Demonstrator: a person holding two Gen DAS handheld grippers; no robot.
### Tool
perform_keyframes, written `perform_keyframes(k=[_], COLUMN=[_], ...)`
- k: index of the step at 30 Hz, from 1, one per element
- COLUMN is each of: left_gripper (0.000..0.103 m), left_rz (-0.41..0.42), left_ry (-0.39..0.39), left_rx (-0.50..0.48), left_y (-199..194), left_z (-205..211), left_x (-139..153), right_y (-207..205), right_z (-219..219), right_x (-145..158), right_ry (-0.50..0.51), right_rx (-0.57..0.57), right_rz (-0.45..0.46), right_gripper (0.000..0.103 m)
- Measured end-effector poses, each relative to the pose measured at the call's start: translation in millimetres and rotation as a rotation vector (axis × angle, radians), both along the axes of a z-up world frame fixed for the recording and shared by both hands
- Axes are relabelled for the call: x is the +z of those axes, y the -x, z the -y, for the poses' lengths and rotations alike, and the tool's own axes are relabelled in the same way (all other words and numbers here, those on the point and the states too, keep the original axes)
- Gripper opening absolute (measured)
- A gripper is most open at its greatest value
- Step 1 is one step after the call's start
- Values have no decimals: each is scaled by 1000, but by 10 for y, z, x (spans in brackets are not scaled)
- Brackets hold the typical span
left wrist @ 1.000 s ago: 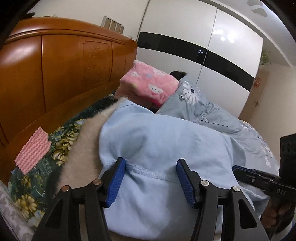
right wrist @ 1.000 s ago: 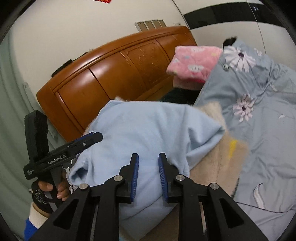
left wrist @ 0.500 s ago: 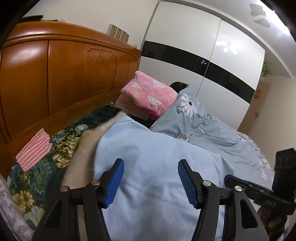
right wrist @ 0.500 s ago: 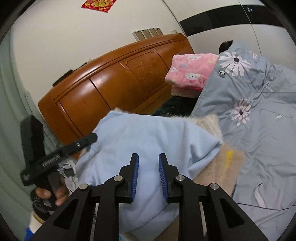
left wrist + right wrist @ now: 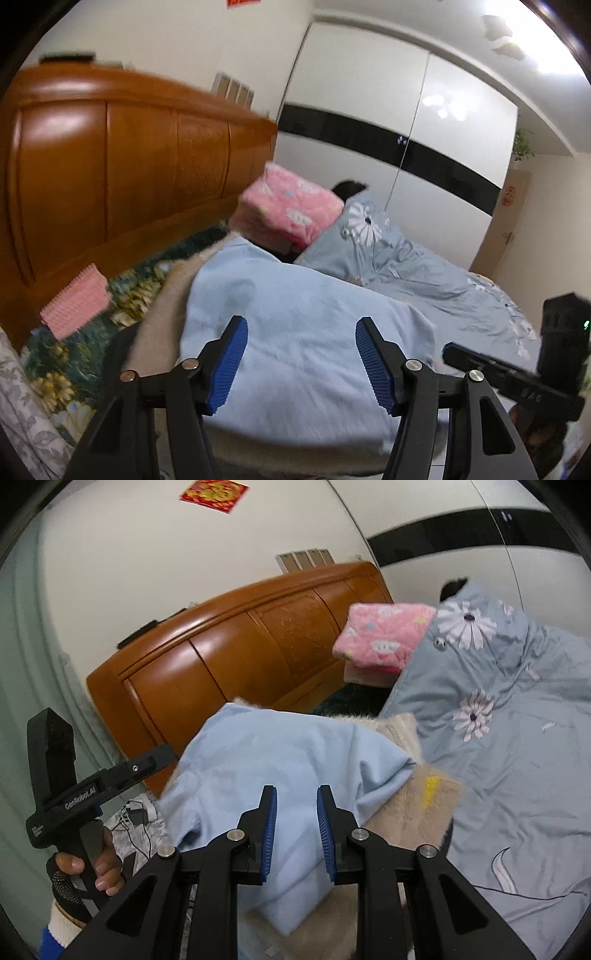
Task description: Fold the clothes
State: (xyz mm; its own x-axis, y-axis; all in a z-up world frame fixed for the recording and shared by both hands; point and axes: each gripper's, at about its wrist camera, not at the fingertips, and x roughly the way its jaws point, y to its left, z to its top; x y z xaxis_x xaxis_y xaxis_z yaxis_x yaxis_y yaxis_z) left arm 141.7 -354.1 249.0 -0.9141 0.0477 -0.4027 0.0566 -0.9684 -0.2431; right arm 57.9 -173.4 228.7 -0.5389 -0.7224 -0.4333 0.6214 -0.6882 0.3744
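The blue garment (image 5: 303, 332) is laid over a beige sweater (image 5: 413, 808) on the bed, near the wooden headboard (image 5: 129, 177), likely so it can be folded on a flat surface. Above its left part, the left gripper (image 5: 299, 365) is held spread wide, gripping nothing. On the right, the right gripper (image 5: 295, 834) is held over the cloth with a narrow gap, seemingly pinching nothing.

headboard (image 5: 110, 177): left view blurred | beige garment (image 5: 413, 812): mostly hidden under light-blue garment (image 5: 288, 771)
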Motion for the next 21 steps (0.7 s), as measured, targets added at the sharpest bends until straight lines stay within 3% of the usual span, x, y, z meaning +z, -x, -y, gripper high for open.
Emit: perform_keyframes(k=[1,3,5,9,14,18,21], left_gripper=[68,83,91,103,103,103,103], left_rz=[-26,-83,-112,-156,-167,-150,-105], left_ry=[15,18,0,-38,-63,14,55], left_rx=[10,40,61,135,165,209,247], left_y=[-127,-401,-585,-872,-1030,-973,-824], left_z=[-72,-219,-324,-496,-667,-823,-875], left_x=[-18,-133,-271,-620,-1041,-1247,-1311], right_y=[-101,-321,-562,-854,-974,-997,-959], right_z=[-32,-84,-113,-94,-53,-210,-304], right_x=[-2,-33,-139,-393,-540,-641,-723], right_ry=[-5,-23,-51,-92,-207,-206,-208], right_rx=[1,-1,-14,-35,-58,-107,-134], right_rz=[-18,-53,-91,-129,-228,-267,-260], right_gripper=[24,37,46,50,63,86,97])
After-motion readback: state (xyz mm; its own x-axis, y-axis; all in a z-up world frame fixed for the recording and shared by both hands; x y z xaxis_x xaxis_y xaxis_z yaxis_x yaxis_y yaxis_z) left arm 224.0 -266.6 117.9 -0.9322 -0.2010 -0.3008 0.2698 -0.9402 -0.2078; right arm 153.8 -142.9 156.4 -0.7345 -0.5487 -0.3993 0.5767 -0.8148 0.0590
